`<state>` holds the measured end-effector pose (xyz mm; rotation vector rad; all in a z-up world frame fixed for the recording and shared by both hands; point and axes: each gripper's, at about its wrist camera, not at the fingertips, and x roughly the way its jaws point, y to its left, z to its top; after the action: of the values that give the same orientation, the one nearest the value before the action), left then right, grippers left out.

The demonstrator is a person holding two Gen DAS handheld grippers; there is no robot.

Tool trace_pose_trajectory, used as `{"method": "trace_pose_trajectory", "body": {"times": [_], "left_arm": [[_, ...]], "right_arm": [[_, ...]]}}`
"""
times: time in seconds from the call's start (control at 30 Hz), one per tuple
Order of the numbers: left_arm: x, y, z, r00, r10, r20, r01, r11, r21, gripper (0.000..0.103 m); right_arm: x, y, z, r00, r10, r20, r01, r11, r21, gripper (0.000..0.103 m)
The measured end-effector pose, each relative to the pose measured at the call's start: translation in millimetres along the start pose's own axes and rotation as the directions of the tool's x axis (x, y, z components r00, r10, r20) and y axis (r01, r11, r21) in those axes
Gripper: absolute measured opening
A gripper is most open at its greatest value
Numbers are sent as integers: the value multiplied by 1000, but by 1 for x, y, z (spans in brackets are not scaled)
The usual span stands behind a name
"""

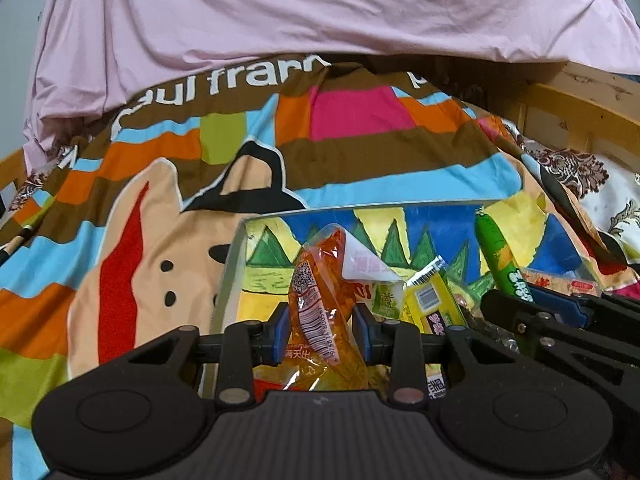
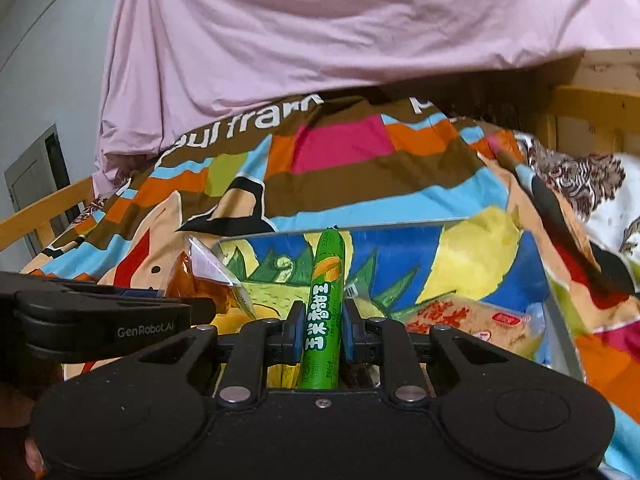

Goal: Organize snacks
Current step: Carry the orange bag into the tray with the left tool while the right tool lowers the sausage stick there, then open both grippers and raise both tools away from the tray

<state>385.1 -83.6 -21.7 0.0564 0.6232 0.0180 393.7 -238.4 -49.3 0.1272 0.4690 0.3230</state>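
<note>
Orange packet: crinkled clear wrapper (image 1: 320, 312) with barcode, clamped upright between the left gripper (image 1: 320, 326) fingers, above the tray.
Green sausage: slim stick (image 2: 325, 304) with a corn picture, clenched in the right gripper (image 2: 322, 330), pointing forward.
Tray: clear-walled tray (image 1: 232, 264) on the bed's patterned quilt (image 1: 132, 208); other snacks lie inside, quilt open to its left.

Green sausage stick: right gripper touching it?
Touching. Right wrist view shows the right gripper with both blue pads pressed against the green sausage stick.
</note>
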Motion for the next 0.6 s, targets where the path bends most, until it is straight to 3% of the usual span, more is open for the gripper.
{"method": "trace_pose_trajectory", "body": {"times": [0.5,0.6], "left_arm": [[13,0,-2,997,-60,-51,57,997,-54,37],[13,1,-2,997,-60,-57,57,996,-69,37]], "right_arm": [[15,-8,-8,996,16,-85,-12,999,51,21],[14,-8,-7,997,19,-81,-14,998,53,26]]}}
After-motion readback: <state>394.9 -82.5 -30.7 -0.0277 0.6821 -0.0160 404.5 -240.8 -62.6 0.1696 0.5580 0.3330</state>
